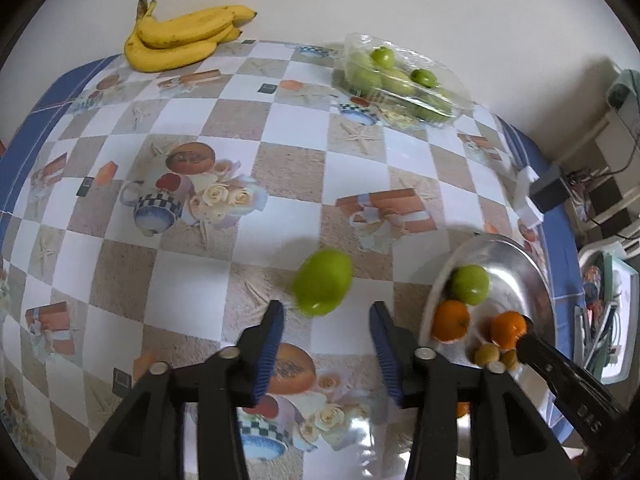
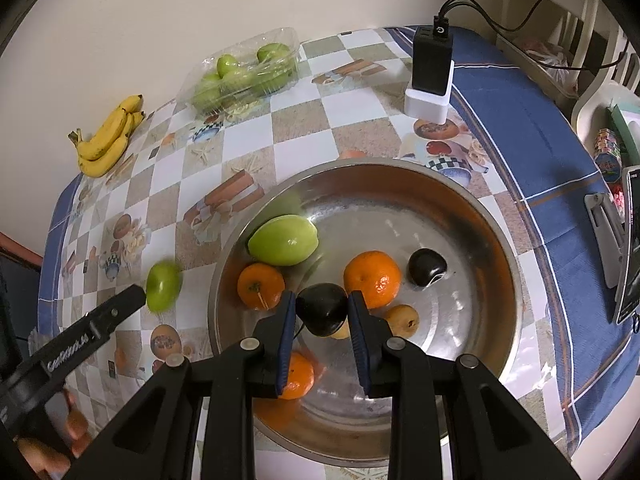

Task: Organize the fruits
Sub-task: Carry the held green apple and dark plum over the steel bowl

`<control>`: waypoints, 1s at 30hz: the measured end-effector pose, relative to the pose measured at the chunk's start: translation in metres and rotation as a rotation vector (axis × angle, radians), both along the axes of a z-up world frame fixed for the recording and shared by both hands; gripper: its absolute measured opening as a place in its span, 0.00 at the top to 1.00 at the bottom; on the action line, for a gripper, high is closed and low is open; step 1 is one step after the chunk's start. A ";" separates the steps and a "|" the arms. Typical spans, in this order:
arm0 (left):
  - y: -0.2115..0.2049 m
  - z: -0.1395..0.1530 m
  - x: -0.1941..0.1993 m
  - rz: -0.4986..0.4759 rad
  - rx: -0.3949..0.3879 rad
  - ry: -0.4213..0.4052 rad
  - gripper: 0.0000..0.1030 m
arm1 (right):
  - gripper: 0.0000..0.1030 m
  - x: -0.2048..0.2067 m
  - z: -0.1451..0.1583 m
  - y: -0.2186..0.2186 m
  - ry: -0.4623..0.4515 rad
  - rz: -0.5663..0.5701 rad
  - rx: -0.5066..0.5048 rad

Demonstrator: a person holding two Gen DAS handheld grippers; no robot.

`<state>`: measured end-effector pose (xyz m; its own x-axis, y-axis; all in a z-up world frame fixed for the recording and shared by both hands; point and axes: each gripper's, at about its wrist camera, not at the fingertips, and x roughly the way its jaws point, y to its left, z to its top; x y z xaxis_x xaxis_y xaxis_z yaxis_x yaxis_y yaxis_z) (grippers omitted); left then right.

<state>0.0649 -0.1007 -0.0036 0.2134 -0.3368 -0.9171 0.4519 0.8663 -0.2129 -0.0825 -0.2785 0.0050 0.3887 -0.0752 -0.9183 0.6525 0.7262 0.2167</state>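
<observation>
A loose green apple point(image 1: 322, 282) looks blurred on the checkered tablecloth, just past the tips of my left gripper point(image 1: 327, 306). Those jaws stand open and the pads do not touch it. The right wrist view shows the same apple point(image 2: 162, 286) left of the metal bowl point(image 2: 500, 240). My right gripper point(image 2: 322, 296) is over the bowl, shut on a dark round fruit point(image 2: 322, 312). The bowl holds a green apple point(image 2: 284, 240), three oranges point(image 2: 372, 278), another dark fruit point(image 2: 426, 266) and a small yellow fruit point(image 2: 404, 320).
A bunch of bananas point(image 1: 180, 38) lies at the table's far edge by the wall. A clear plastic tray of green apples point(image 1: 400, 80) sits to its right. A black charger on a white stand point(image 2: 432, 64) is behind the bowl. A phone on a stand point(image 2: 630, 248) is at the right.
</observation>
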 end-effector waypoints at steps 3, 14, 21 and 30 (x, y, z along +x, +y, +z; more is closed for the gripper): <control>0.001 -0.008 0.008 0.006 -0.001 0.011 0.48 | 0.73 0.001 -0.001 0.001 0.001 0.005 0.005; -0.017 -0.024 0.017 -0.036 0.008 0.004 0.47 | 0.73 0.005 -0.003 0.002 0.007 0.018 0.013; -0.030 -0.029 0.011 -0.091 0.032 -0.001 0.47 | 0.73 0.006 -0.005 0.001 0.014 0.017 0.018; -0.034 -0.035 0.005 -0.110 0.080 -0.020 0.60 | 0.73 0.006 -0.005 0.002 0.008 0.023 0.025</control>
